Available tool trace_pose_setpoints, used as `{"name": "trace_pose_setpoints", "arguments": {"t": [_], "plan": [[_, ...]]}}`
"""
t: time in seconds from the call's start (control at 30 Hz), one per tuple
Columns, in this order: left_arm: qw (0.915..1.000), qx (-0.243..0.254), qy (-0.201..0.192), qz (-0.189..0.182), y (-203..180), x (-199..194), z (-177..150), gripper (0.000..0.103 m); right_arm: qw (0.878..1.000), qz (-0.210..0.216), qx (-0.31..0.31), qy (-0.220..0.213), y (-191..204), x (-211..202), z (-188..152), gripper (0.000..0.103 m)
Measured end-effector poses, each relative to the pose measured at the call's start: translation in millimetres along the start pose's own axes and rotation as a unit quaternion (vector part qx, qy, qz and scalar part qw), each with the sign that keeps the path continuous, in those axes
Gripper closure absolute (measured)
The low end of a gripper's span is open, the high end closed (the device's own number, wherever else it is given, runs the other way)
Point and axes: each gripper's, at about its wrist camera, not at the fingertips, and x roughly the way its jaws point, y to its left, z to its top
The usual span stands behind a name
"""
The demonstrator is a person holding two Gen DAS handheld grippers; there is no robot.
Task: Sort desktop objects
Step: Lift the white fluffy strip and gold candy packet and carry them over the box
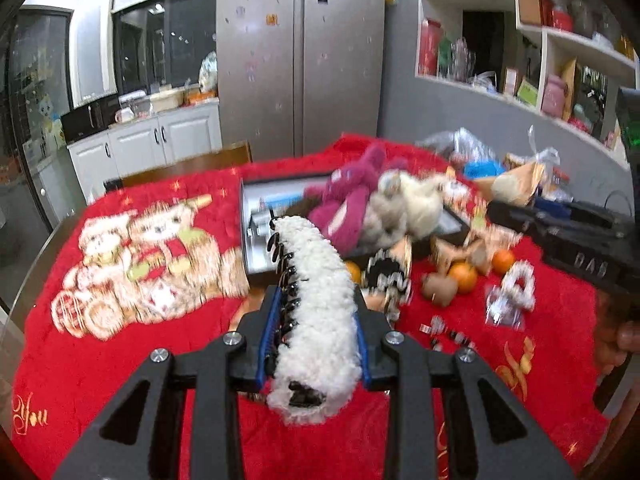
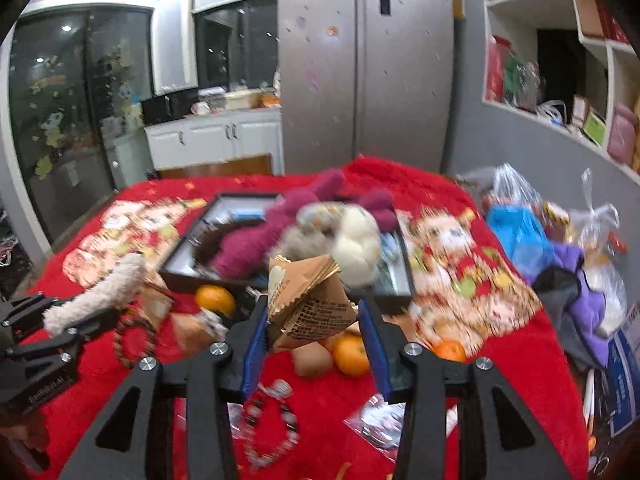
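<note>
Two tools, both loaded and up off the red-blanketed worktop (image 1: 120,360), so this looks like the carry step of the sort. Each has grabbed something and I'd guess the black tray (image 2: 192,276) in the middle is where it all goes.

Biggest stuff first: one tray, already holding two plush toys, a magenta one (image 2: 256,248) and a cream one (image 2: 356,248). Next, the left tool (image 1: 316,340) is clenched on a white fluffy hair clip (image 1: 316,304), which sticks out forward between its pads. The right tool (image 2: 314,340) is clamped on a tan snack packet (image 2: 308,300), held above the clutter.

Smaller bits lying on the blanket in the right view: three oranges (one (image 2: 216,300) by the tray, one (image 2: 352,354) under the packet, one (image 2: 450,350) further right), one bead bracelet (image 2: 268,424) and one clear packet (image 2: 380,420).

The next move needs each item swung over a free patch of tray, the clip probably left of the plushies, then let go.
</note>
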Motion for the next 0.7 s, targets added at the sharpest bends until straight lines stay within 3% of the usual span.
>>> {"name": "trace_pose_setpoints", "arguments": {"t": [0.17, 0.7], "plan": [[0.9996, -0.015, -0.019, -0.012, 4.4, -10.0, 11.8, 0.071, 1.0, -0.009, -0.006, -0.015, 19.4, -8.7, 19.9, 0.059], [0.9988, -0.048, -0.004, -0.007, 16.7, 1.5, 20.0, 0.071, 1.0, 0.015, -0.01, 0.005, 36.4, 6.4, 22.8, 0.059]]}}
